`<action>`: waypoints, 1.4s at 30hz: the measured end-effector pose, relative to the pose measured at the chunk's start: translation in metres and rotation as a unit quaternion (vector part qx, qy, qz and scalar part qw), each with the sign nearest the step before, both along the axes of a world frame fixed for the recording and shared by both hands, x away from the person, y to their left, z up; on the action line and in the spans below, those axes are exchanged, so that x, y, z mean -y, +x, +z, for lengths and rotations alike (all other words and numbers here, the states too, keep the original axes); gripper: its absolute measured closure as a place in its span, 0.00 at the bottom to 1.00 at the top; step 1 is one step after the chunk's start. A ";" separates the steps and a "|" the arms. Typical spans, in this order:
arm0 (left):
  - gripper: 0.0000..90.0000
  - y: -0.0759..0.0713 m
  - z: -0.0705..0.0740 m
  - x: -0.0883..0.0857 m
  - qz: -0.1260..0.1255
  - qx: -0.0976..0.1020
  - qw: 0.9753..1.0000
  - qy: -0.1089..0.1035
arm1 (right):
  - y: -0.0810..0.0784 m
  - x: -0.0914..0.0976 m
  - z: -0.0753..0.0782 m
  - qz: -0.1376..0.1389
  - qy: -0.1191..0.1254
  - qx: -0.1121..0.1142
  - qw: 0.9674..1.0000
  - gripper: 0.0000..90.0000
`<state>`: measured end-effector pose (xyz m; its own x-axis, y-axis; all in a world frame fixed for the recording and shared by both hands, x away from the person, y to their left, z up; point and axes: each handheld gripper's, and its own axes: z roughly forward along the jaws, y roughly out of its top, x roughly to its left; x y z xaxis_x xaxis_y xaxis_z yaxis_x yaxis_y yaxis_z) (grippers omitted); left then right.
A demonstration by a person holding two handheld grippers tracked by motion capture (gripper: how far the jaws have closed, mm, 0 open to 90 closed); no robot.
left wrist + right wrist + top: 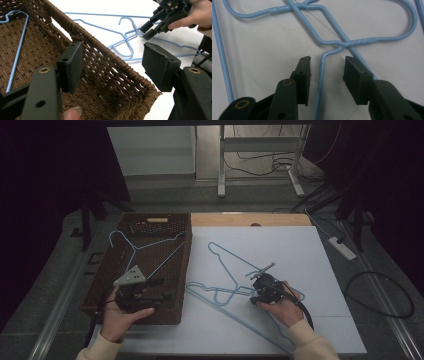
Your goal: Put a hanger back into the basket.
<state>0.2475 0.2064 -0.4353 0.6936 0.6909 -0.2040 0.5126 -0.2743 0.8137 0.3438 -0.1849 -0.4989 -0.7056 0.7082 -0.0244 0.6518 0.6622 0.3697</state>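
Right of the wicker basket (176,270), on the white sheet, two blue hangers (321,82) lie crossed. We straddle one wire, running lengthwise between the jaws, with our right gripper (327,71), half-open, pads not touching. Our left gripper (112,62) hangs wide over the basket, empty.

Lab: dark curtains (45,180), floor cables (380,295)
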 end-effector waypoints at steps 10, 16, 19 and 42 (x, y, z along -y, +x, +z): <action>0.38 0.000 -0.001 0.002 -0.002 0.000 1.000 0.000 | 0.000 -0.007 0.001 -0.006 -0.006 -0.014 1.000 0.97; 0.38 0.000 0.000 0.002 -0.002 0.001 1.000 -0.002 | -0.003 -0.006 0.002 0.004 -0.010 -0.003 1.000 0.98; 0.38 0.000 0.000 0.002 -0.002 0.002 1.000 -0.003 | -0.004 -0.003 0.006 0.010 -0.003 0.013 1.000 0.98; 0.39 0.001 0.006 0.019 -0.019 0.011 1.000 -0.001 | -0.032 0.031 0.055 0.067 0.070 0.129 0.987 0.98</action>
<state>0.2480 0.1877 -0.4294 0.7235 0.6638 -0.1893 0.4832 -0.2911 0.8257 0.3119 -0.2163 -0.4441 -0.7764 0.6179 -0.1244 0.4337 0.6669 0.6059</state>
